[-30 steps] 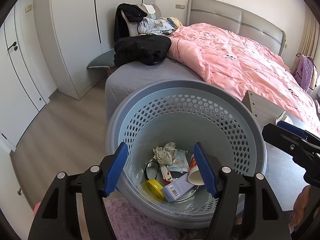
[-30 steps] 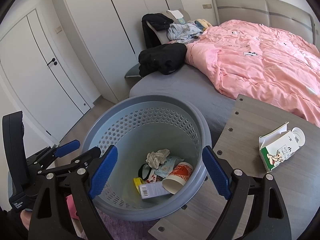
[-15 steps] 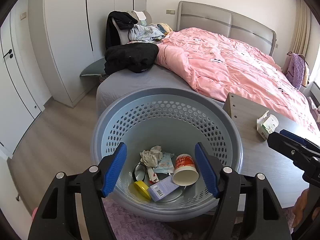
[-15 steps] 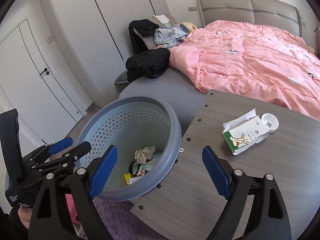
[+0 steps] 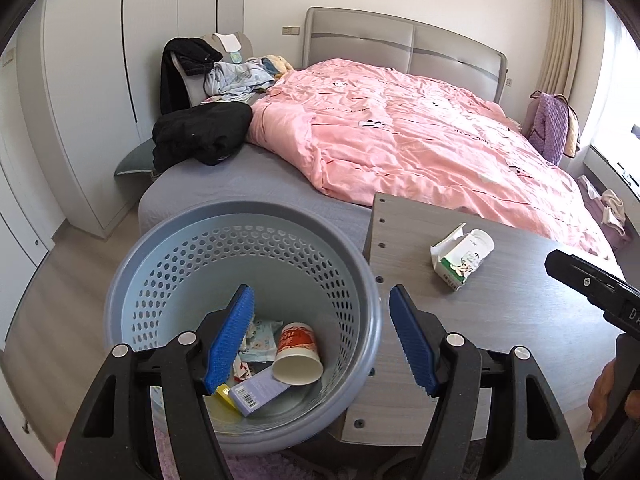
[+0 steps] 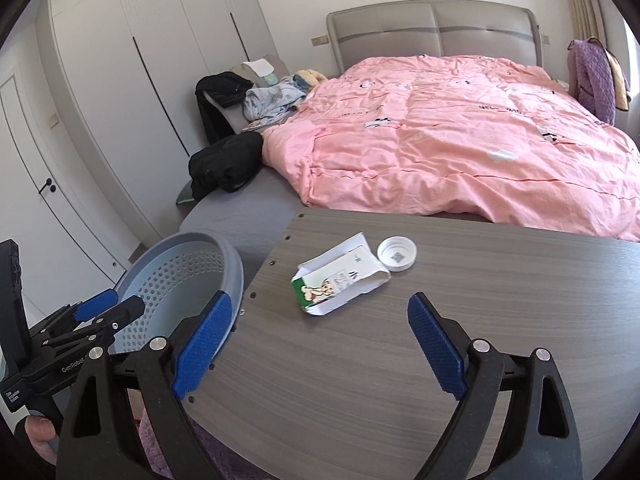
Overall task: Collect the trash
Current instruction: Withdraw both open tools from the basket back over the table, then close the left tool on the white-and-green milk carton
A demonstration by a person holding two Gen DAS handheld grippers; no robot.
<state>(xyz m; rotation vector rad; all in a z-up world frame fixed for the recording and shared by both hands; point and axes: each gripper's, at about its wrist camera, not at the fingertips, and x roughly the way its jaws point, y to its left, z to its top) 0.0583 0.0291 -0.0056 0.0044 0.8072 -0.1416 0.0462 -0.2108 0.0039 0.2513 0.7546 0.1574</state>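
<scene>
Left wrist view: left gripper (image 5: 322, 336) hangs with jaws apart and empty over the gap between basket (image 5: 120, 280) rim and table (image 5: 520, 320) edge; earlier it sat squarely over the basket. The milk carton (image 5: 460, 258) lies well ahead on bare tabletop.

Right wrist view: right gripper (image 6: 316, 344), jaws just widened and empty, now faces the carton (image 6: 340, 280) and cap (image 6: 396, 254); the basket (image 6: 236, 268) has slid left.

1. The left hand-held gripper (image 5: 322, 336) points downward, its blue-padded jaws spread wide with nothing between them.
2. The right hand-held gripper (image 6: 318, 344) also tilts downward; its jaws have just been opening and grip nothing.
3. A hand (image 6: 40, 434) grips the left handle.
</scene>
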